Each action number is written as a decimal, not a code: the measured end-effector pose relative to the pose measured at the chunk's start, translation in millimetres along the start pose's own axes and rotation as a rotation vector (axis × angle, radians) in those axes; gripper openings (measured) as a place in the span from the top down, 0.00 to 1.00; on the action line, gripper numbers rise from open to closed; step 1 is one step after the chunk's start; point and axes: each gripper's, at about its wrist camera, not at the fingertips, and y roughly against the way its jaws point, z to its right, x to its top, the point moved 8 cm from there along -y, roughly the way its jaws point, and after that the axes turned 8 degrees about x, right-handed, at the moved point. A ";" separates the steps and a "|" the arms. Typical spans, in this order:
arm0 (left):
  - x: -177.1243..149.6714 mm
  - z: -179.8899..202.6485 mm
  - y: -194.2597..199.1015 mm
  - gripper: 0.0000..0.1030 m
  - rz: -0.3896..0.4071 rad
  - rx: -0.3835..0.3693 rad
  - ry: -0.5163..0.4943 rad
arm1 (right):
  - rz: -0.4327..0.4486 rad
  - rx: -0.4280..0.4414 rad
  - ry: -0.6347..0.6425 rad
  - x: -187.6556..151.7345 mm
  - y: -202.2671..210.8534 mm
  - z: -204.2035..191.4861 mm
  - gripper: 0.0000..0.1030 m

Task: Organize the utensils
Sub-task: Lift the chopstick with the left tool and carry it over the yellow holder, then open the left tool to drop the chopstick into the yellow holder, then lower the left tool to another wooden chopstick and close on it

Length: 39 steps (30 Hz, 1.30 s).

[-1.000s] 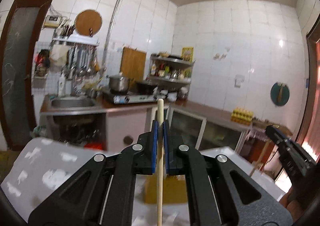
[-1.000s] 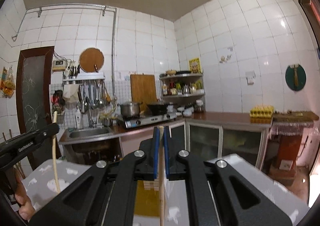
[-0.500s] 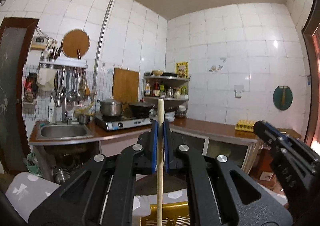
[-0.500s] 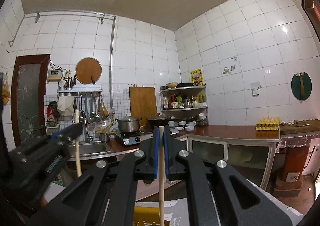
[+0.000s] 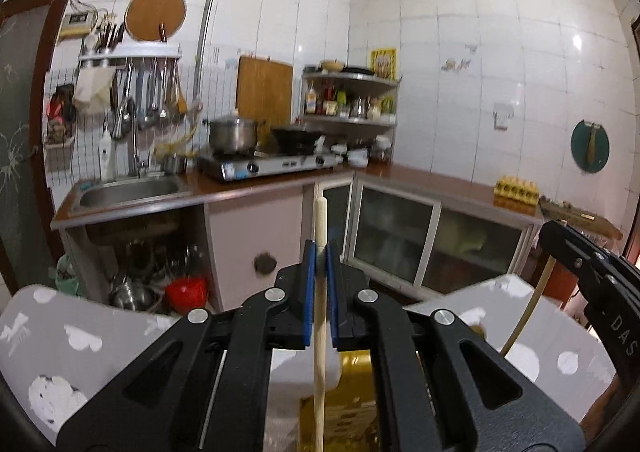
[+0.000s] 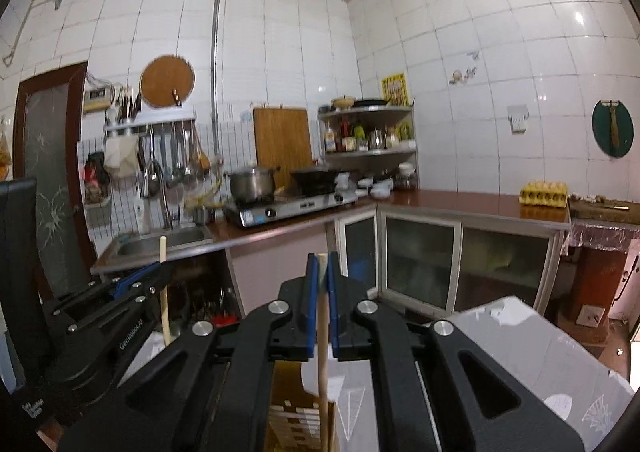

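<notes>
My left gripper [image 5: 320,252] is shut on a pale wooden stick utensil [image 5: 319,332] that stands upright between its blue pads, its tip above the jaws. My right gripper [image 6: 322,264] is shut on a second wooden stick [image 6: 322,352], also upright. Each gripper shows in the other's view: the right one [image 5: 592,276] at the right edge with its stick [image 5: 528,316], the left one [image 6: 120,300] at the lower left with its stick [image 6: 163,284]. Both are held above a yellow holder [image 5: 352,404] on the grey patterned table [image 5: 80,340].
A kitchen counter [image 5: 260,184] with a sink [image 5: 128,188], stove and pots runs along the back wall. Glass-door cabinets [image 6: 440,260] stand to the right. Pots and a red bowl [image 5: 186,290] sit under the sink.
Both grippers have tilted down after pointing higher half a second ago. The table and yellow holder are back in view below. Both sticks stay clamped.
</notes>
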 end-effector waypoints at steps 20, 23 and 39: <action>29.7 -79.8 193.1 0.05 0.092 0.182 -0.027 | -0.081 -0.142 0.028 4.2 157.4 34.3 0.13; 7.5 -78.9 207.2 0.05 0.036 0.154 -0.038 | -0.123 -0.142 0.053 -10.1 171.6 27.9 0.08; -139.2 -83.4 203.2 0.05 -0.287 0.156 -0.053 | -0.371 -0.242 -0.047 -147.4 196.3 46.5 0.06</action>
